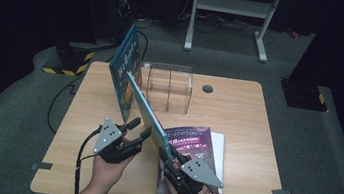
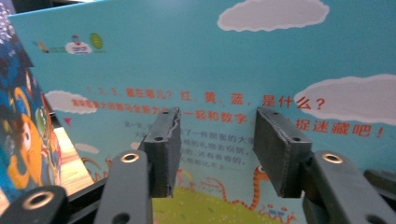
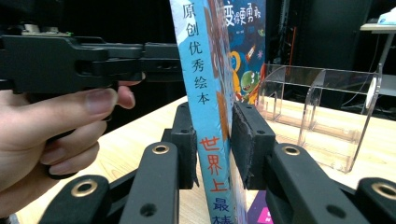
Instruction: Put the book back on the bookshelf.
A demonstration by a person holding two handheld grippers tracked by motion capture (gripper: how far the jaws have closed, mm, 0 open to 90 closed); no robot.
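Observation:
A light-blue picture book [image 1: 149,119] stands on edge above the table, running from near me toward the far left. My right gripper [image 1: 172,158] is shut on its spine [image 3: 205,116], a pad pressing each side. My left gripper [image 1: 140,127] sits left of the book and faces its back cover [image 2: 210,60]. Those jaws stand open with nothing between the pads [image 2: 163,149]; the cover lies just beyond them. A second, dark-blue picture book [image 1: 126,63] stands upright past the far end of the held book.
A clear acrylic holder [image 1: 168,89] with compartments stands at the table's far middle. A purple magazine [image 1: 197,140] lies flat on a white one under my right gripper. A round cable hole [image 1: 207,88] sits behind the holder. Cables trail off the left edge.

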